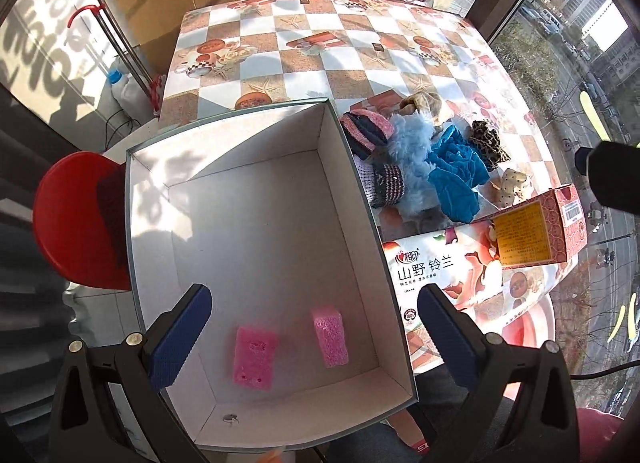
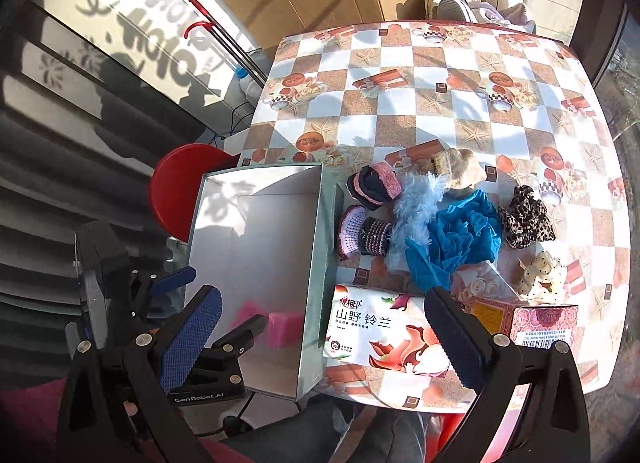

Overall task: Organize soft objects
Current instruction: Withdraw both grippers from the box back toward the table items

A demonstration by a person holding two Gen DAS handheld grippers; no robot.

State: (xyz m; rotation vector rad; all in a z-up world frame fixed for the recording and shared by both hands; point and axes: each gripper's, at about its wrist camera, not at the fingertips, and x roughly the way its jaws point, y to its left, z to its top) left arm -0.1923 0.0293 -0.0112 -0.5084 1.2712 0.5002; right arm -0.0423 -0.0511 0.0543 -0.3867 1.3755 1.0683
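Observation:
A white open box (image 1: 256, 231) (image 2: 256, 247) holds two pink sponges (image 1: 255, 356) (image 1: 330, 336) near its front wall; one sponge (image 2: 284, 329) shows in the right wrist view. My left gripper (image 1: 314, 335) hovers open above the sponges, empty. Right of the box lies a pile of soft items: a blue cloth (image 2: 456, 247) (image 1: 456, 175), a fluffy light-blue piece (image 2: 414, 207), pink-and-navy knits (image 2: 374, 183), a leopard scrunchie (image 2: 526, 219), a dotted cream scrunchie (image 2: 540, 271) and a beige one (image 2: 458, 167). My right gripper (image 2: 324, 339) is open and empty above the tissue pack (image 2: 380, 331).
The checkered table (image 2: 440, 103) extends far behind the pile. A red patterned carton (image 2: 532, 323) lies right of the tissue pack. A red stool (image 2: 180, 187) stands left of the box. A window runs along the right.

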